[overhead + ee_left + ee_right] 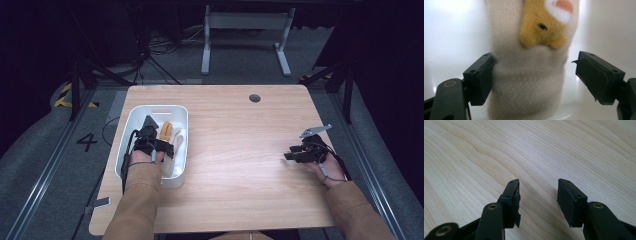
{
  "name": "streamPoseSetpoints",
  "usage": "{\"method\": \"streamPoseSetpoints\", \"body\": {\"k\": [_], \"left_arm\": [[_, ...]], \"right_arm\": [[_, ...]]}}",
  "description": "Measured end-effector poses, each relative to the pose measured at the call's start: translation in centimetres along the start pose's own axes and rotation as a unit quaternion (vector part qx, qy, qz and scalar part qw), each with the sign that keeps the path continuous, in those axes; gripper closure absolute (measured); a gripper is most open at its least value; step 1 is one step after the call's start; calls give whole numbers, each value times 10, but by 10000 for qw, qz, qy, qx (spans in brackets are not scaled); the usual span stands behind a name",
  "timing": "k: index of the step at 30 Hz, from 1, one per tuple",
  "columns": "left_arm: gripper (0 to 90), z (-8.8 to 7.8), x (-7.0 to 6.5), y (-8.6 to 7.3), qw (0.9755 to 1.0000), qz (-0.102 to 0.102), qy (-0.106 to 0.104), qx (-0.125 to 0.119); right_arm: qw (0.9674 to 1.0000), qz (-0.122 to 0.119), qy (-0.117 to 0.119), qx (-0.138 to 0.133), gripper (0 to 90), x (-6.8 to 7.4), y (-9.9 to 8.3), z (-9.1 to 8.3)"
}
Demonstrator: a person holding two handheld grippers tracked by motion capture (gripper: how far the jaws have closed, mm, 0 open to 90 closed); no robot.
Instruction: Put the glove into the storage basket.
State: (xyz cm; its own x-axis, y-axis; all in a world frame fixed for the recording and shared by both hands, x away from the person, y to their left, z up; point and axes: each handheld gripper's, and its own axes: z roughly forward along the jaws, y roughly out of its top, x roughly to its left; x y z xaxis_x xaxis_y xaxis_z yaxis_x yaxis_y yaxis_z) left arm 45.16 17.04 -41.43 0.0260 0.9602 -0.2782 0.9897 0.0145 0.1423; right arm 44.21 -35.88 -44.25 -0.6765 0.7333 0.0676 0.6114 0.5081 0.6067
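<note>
We hold our left gripper [534,75] over the cream sock [529,75] in the white bin [131,125] at the table's [240,150] left edge, jaws wide, one pad brushing it. Our right gripper [537,200] gapes empty near the right edge.

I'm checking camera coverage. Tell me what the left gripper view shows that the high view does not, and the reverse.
Left gripper view alone: the yellow bear face knitted on the cream sock, and the fingers standing apart, one against the sock's side, the other clear of it.

High view alone: the wooden table, the whole white bin, the right gripper resting apart over bare wood, and both sleeves.

Shared: the sock lying in the bin with the left gripper over it.
</note>
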Motion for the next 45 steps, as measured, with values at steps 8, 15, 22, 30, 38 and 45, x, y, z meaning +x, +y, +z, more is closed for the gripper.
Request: {"method": "streamPoseSetpoints", "body": {"k": [8,15,22,30,38,45], "left_arm": [[187,-20,-1,1,9988,137,8,-460],[150,-47,-5,4,9943,302,-28,-1019],[145,-64,-21,2,9846,697,-267,-1581],[158,-74,-44,9,9634,1320,-572,-2263],[191,-67,-80,6,9425,2120,-987,-2388],[195,-58,-117,-5,9088,2894,-1684,-2489]], "right_arm": [[10000,-16,12,-9,530,0,1,1],[10000,-15,15,-52,521,-1,4,0],[10000,-26,2,-92,519,-1,5,0],[9999,-53,-45,-125,519,0,5,-4],[9999,-33,-27,-154,516,-1,2,-7],[9996,-18,-55,-259,516,-1,2,-13]]}}
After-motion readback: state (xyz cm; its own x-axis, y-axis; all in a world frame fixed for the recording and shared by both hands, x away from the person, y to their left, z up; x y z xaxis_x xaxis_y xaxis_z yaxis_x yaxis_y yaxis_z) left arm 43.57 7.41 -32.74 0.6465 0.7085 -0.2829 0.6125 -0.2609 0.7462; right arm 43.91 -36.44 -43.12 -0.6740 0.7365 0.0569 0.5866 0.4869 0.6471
